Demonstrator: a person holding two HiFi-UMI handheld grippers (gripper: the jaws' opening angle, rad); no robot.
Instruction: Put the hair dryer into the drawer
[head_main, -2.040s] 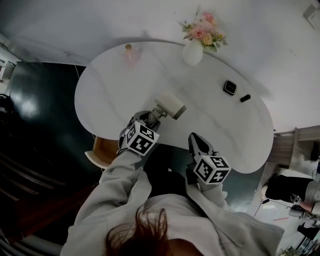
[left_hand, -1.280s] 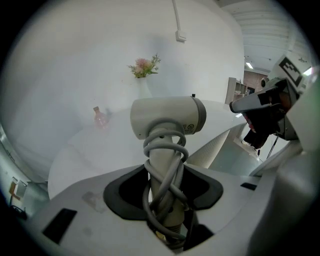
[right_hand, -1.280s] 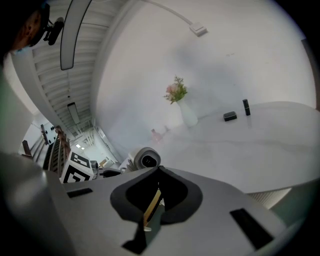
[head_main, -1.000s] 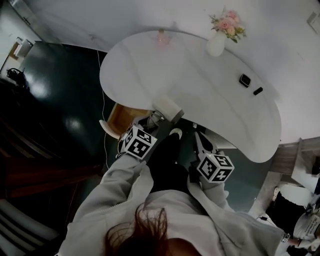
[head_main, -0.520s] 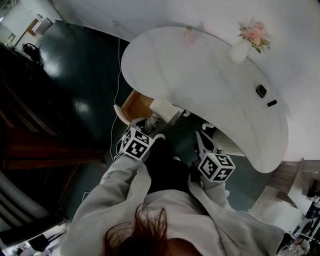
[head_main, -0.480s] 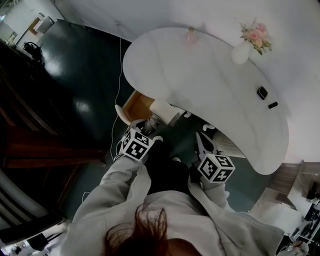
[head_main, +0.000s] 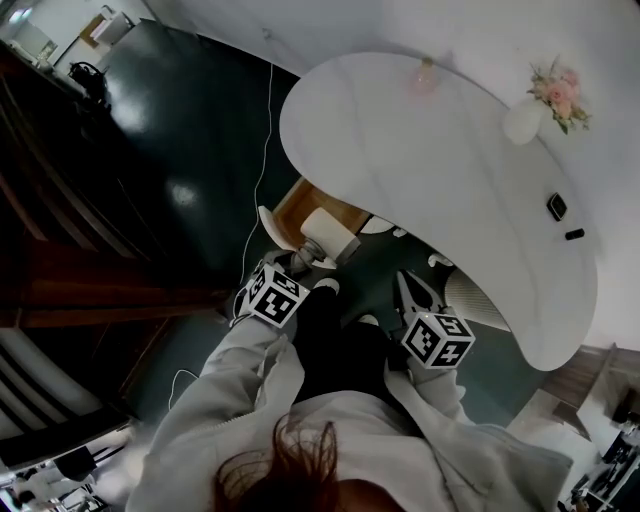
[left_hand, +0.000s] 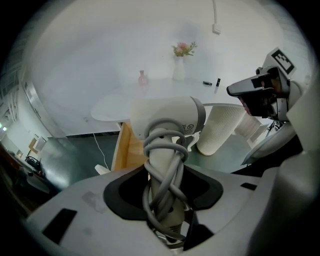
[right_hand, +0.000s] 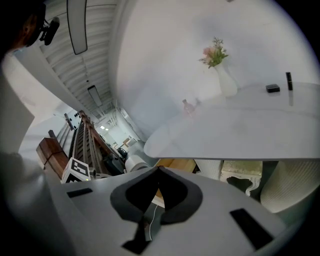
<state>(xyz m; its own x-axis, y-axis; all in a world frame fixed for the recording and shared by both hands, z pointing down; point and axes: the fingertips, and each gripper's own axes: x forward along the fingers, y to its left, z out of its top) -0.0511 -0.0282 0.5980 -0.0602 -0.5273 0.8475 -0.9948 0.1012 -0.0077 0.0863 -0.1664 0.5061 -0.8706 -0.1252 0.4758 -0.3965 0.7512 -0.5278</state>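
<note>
Left gripper (left_hand: 165, 175): I have it clamped on the dryer (left_hand: 167, 117) handle, with the cord wound round it.
Right gripper (right_hand: 159, 171): jaws together, nothing in them.
Drawer (left_hand: 124, 150): open, just beyond the dryer, under the table (left_hand: 112, 106).
Done: dryer in hand, off the table.
Left, I judge: lower it into the drawer and release.

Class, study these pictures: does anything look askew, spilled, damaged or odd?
Nothing stands out. The white hair dryer, grey cord wound round its handle, is clamped in the left gripper; the wooden drawer below the white oval table stands open, and the white flower vase is upright.
</note>
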